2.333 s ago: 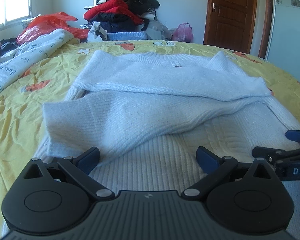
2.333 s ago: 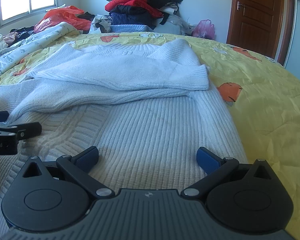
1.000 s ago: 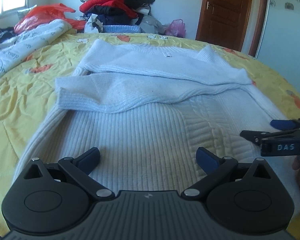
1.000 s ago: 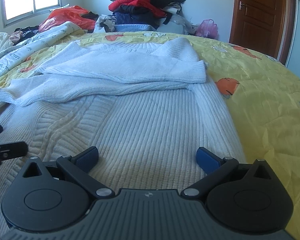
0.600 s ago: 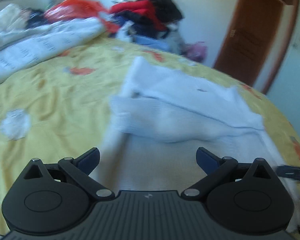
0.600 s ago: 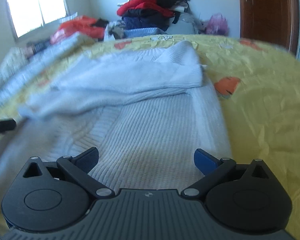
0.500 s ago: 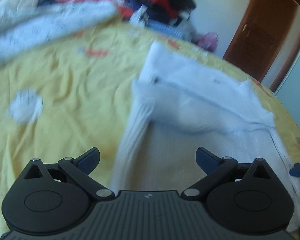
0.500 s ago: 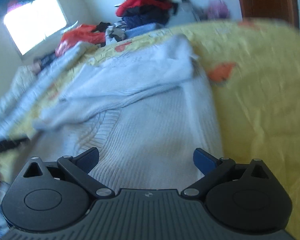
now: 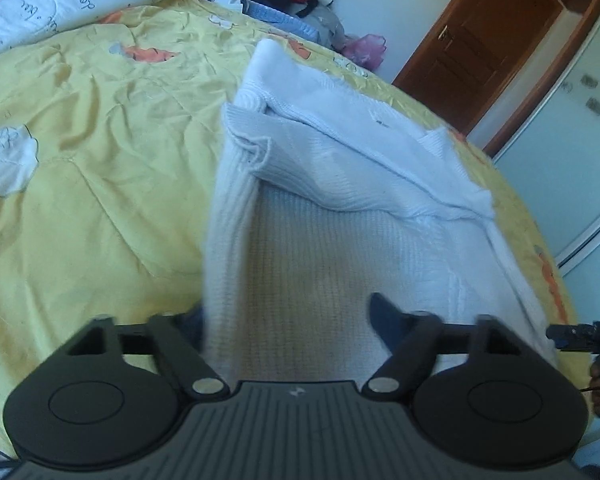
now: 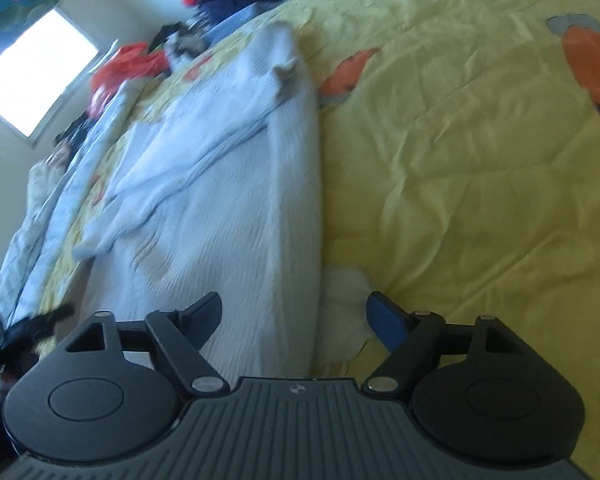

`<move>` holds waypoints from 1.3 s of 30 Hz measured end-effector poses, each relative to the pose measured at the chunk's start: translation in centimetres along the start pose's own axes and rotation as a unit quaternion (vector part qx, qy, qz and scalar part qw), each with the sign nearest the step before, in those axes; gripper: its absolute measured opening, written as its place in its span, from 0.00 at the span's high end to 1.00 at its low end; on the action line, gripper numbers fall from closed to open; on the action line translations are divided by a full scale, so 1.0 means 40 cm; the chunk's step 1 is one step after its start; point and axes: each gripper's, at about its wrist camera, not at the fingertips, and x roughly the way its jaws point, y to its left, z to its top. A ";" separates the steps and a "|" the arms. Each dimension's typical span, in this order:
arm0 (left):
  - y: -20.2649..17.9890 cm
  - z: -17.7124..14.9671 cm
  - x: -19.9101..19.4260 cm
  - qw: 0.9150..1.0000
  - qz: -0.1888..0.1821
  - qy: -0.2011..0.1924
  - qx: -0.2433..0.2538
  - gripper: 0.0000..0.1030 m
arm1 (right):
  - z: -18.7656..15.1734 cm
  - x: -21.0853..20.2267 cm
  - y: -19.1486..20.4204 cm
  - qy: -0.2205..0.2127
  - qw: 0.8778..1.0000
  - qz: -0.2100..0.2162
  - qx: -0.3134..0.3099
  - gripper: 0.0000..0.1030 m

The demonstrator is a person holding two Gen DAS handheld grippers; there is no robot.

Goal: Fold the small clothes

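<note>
Closing tilted tongs (image 9: 288,316) (image 10: 294,314) straddle sweater (image 9: 324,240) edges.

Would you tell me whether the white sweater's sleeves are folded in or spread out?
Folded in: both sleeves lie crossed over the white sweater, not out on the yellow bedspread.

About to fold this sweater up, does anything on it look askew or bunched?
Yes. The white sweater lies flat on the yellow bedspread, but the sleeve cuff folded across its chest is curled and rumpled at the sweater's side edge.
</note>
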 end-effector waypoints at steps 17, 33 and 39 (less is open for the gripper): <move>0.007 0.000 -0.006 0.999 0.015 0.022 0.018 0.77 | -0.043 0.005 -0.024 0.047 0.996 0.067 0.027 0.79; 0.030 0.261 -0.018 0.992 -0.108 -0.041 -0.045 0.90 | 0.182 0.009 0.035 -0.061 0.960 0.261 0.077 0.83; 0.021 0.472 0.110 0.993 -0.096 -0.063 -0.038 0.91 | 0.429 0.130 0.037 -0.106 0.947 0.281 0.115 0.83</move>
